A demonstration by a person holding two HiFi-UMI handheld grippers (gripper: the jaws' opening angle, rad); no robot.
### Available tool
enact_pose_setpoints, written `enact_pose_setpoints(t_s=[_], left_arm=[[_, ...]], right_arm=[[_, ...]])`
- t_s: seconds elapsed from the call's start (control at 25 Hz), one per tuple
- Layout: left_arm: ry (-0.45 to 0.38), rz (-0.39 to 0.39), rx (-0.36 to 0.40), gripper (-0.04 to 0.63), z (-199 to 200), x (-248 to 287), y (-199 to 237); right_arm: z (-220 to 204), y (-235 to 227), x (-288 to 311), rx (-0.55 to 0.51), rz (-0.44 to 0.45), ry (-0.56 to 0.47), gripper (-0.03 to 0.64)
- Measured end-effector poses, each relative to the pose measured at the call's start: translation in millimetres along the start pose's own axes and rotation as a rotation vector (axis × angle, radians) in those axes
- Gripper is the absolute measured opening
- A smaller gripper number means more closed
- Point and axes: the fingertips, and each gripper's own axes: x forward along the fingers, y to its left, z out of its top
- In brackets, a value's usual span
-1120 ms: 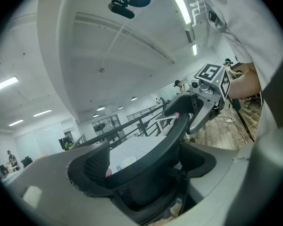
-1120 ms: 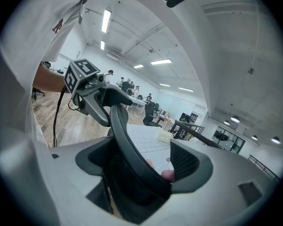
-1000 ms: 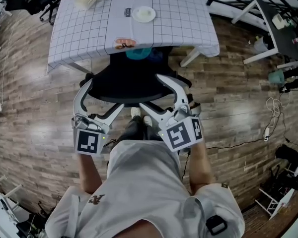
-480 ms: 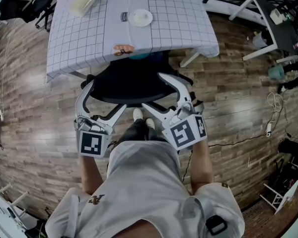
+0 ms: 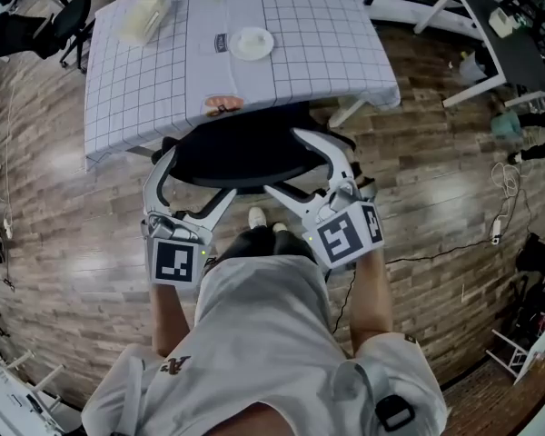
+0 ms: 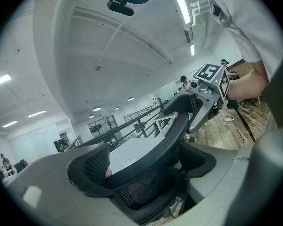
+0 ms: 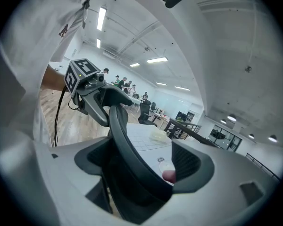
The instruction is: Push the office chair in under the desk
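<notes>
Forward goes the office chair (image 5: 241,153) since a second ago: its seat, then showing at the desk (image 5: 154,89) edge, now lies hidden under the checked cloth. Nearest, the left gripper (image 5: 196,175) has its jaws wide apart, with the left end of the black backrest (image 6: 146,154) between them. The right gripper (image 5: 283,162), equally spread, straddles the right end. Just beyond both pairs of jaws the desk's near edge overhangs the chair. Farther beyond them sit a white plate (image 5: 252,42) and a pale box (image 5: 141,16).

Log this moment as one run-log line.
chair: back near desk edge | left tongs: open, astride back | right tongs: open, astride back
</notes>
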Motion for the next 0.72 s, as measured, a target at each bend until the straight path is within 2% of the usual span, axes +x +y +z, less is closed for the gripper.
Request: enact_pose_setpoints(t_s=[0.36, 0.72], left_arm=[[-0.013, 0.019, 0.013, 0.454, 14, 33, 4], [0.004, 0.057, -0.006, 0.454, 22, 60, -1]], right_arm=[[-14, -32, 1, 0.0, 0.015, -0.005, 0.399], [-29, -59, -2, -0.015, 0.055, -0.023, 0.399]])
